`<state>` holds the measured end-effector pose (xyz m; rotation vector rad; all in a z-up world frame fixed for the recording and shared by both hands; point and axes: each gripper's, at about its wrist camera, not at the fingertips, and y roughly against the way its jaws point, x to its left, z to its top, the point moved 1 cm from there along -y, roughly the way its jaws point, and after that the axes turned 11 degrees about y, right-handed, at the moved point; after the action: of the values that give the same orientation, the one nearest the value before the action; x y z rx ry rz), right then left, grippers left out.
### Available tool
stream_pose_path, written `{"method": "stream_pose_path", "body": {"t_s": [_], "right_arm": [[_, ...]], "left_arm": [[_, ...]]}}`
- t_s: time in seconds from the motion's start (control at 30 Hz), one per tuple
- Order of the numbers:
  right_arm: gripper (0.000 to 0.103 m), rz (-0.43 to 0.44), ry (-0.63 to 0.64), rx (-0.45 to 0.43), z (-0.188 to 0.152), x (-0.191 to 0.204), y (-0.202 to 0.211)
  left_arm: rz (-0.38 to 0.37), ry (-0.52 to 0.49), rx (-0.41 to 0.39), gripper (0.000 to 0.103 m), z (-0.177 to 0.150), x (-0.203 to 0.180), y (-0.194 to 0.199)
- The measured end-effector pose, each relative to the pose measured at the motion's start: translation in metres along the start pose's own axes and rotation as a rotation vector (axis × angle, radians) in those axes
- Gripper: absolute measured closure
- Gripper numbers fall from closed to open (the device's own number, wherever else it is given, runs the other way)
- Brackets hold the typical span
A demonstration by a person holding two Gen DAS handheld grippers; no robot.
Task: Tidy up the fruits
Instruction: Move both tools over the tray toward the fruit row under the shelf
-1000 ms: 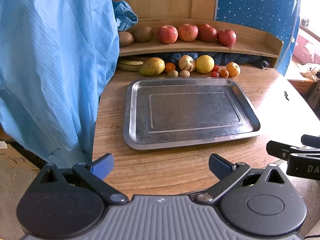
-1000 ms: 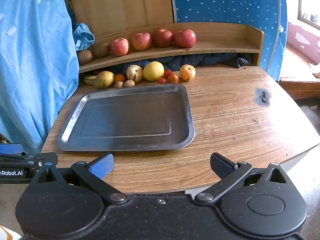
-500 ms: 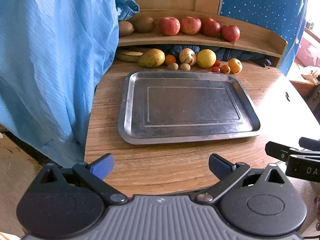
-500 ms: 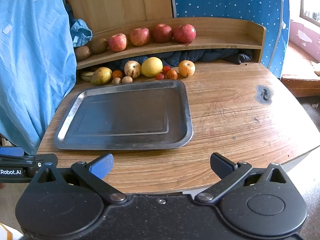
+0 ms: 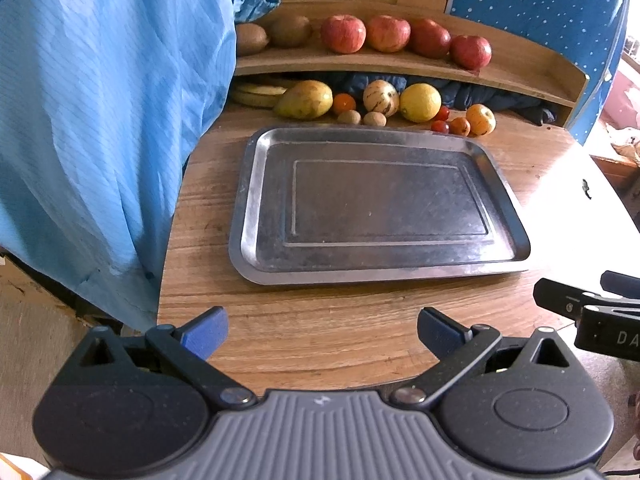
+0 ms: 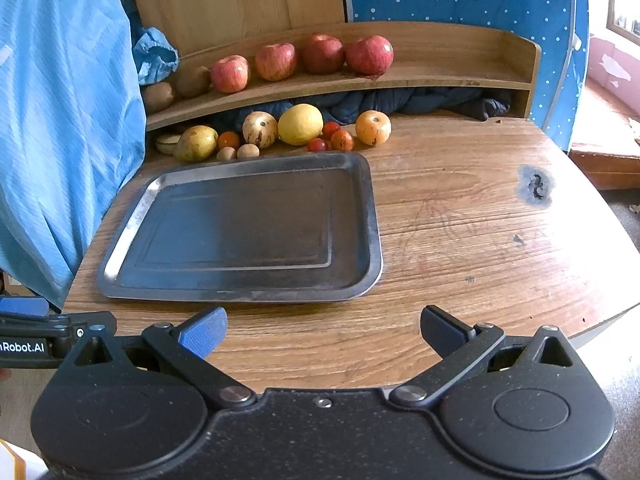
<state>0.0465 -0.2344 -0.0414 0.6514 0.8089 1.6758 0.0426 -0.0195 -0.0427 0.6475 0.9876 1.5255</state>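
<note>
Two hand-held grippers hover above the near edge of a round wooden table (image 6: 460,216), each with its blue-padded fingers spread wide and nothing between them. From the left wrist view the left gripper (image 5: 322,330) sits low over the table's front rim, and the black body of the right gripper shows at the right edge of that view; from the right wrist view the right gripper (image 6: 323,330) hangs over the same rim, further right.

A shallow rectangular metal tray (image 5: 256,184) lies on the table beyond both tools, with no fruit in it. Just behind its far rim is a loose row of fruit on the tabletop: a yellow-green mango (image 5: 305,99), a small orange citrus (image 5: 344,103), two little brown round fruits (image 5: 362,118), a pale striped melon-like fruit (image 5: 381,97), a yellow lemon (image 5: 420,102), small red tomatoes (image 5: 441,120) and a yellow-orange round fruit (image 5: 481,119). At the left end of the row lies a pale flat fruit (image 5: 258,94) I cannot identify.

Above them, a curved wooden shelf (image 6: 452,70) carries two brown kiwis (image 5: 272,34) at the left and four red apples (image 6: 300,60) in a line. A light blue cloth (image 5: 100,120) hangs at the table's left side
</note>
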Motion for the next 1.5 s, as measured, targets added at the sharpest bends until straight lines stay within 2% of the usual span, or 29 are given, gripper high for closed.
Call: {"method": "stream_pose_path", "body": {"t_s": [0.77, 1.23, 1.5], "right_arm": [[0.000, 0.018, 0.034, 0.052, 0.017, -0.024, -0.029], [0.000, 0.057, 0.101, 0.016, 0.036, -0.048, -0.039], [0.000, 0.060, 0.156, -0.040, 0.049, -0.068, -0.037]], "left_arm": [[0.034, 0.069, 0.075, 0.000, 0.015, -0.012, -0.031], [0.055, 0.159, 0.056, 0.000, 0.037, -0.033, -0.039], [0.085, 0.201, 0.015, 0.000, 0.058, -0.044, -0.040]]}}
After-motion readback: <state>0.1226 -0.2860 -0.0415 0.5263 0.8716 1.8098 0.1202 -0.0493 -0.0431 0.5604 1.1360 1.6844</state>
